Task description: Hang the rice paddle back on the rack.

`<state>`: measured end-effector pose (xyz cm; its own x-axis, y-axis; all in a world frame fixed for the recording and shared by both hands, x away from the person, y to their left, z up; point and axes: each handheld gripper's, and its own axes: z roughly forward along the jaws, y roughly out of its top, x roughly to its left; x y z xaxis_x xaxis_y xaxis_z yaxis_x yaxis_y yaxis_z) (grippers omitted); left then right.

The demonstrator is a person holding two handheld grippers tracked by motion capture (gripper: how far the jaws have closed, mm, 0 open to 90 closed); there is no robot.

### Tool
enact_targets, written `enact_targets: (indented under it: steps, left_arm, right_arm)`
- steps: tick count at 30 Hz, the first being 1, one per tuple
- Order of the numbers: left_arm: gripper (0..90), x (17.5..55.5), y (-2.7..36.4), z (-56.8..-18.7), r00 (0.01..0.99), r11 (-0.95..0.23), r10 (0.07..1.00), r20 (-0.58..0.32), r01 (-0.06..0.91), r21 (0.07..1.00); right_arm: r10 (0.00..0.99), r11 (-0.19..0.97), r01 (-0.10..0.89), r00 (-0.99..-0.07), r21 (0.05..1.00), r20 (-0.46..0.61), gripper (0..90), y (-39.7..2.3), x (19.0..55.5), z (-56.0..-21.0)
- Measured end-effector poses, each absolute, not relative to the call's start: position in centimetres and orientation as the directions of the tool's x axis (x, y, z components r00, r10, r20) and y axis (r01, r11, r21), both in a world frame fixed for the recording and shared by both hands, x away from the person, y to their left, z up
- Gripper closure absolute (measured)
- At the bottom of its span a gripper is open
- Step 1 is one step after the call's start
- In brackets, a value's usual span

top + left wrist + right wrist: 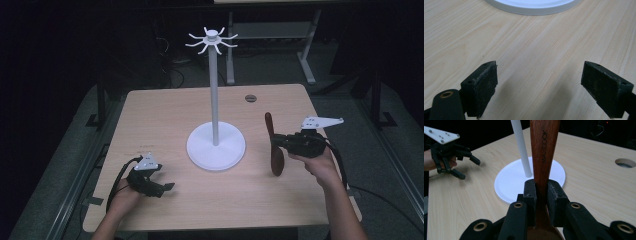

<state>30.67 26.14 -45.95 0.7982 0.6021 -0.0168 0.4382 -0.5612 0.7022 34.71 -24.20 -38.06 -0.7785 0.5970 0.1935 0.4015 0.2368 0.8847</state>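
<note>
Right gripper (281, 141): you hold it over the right part of the tabletop (165, 107), its grey three-cornered plate on top and its cable trailing back along your forearm.
Right gripper jaws: pressed onto the handle of the wooden spoon (273, 144) from both sides; in the right gripper view the pads sit flush against the wood.
Wooden spoon: dark reddish brown, with the word MAXCOOK printed along the handle (544, 147). In the high view it stands roughly upright, bowl end low by the tabletop and handle tip high, to the right of the stand. You cannot tell whether the bowl touches the tabletop.
Left gripper (169, 187): you hold it low over the near left part of the tabletop, well apart from the spoon.
Left gripper jaws: spread wide, nothing between them; bare wood grain shows in the gap in the left gripper view.
Stand (215, 90): white, a round flat base at the middle of the tabletop, one thin upright pole, and a ring of curved hooks at the top.
Stand base (531, 5): its rim lies just ahead of your left gripper.
Tabletop: light wood, with a round cable hole (250, 98) near the far edge.
</note>
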Motion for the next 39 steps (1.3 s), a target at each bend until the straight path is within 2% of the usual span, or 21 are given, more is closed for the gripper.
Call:
enact_targets:
  steps: [39]
  left_arm:
    - [13.3, 30.6, 26.1, -45.8, 0.8, -0.563, 0.6, -0.017, 0.436, 0.702]
  right_arm:
    - [0.51, 0.186, 0.172, -0.859, 0.967, 0.054, 77.9, -19.8, 36.4, -27.8]
